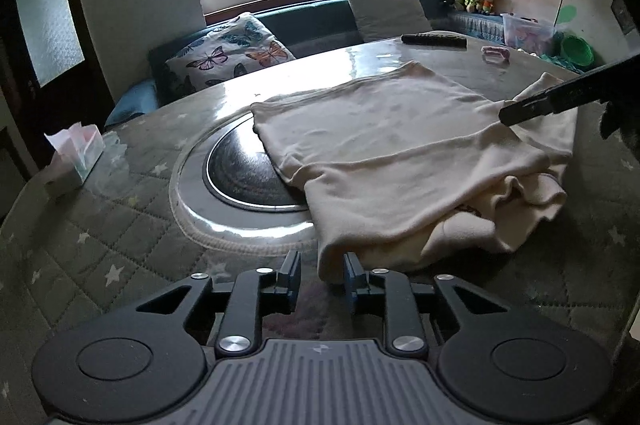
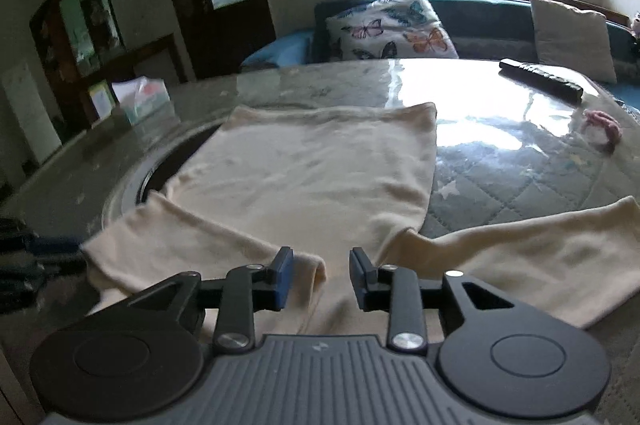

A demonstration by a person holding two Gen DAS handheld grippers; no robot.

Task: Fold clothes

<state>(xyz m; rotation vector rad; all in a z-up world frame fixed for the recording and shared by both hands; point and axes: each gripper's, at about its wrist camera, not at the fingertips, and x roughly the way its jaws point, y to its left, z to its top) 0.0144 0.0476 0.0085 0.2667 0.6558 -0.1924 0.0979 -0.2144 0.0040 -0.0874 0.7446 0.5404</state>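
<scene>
A cream garment (image 1: 384,161) lies on the round table, partly folded, with bunched layers at its near right side. It also shows in the right wrist view (image 2: 312,169), one sleeve folded across the body and the other spread to the right. My left gripper (image 1: 322,275) is open, its jaws just short of the garment's near corner, holding nothing. My right gripper (image 2: 321,275) is open above the garment's near edge, empty. The right gripper's finger (image 1: 532,107) reaches in over the garment's right side in the left wrist view.
The table (image 1: 120,225) has a quilted star-pattern cover under clear plastic and a dark round plate (image 1: 244,173) set in its middle. A tissue box (image 1: 76,157) stands at left, a remote (image 1: 434,39) and pink item (image 1: 496,54) at the far side. A sofa with cushions (image 1: 232,51) stands behind.
</scene>
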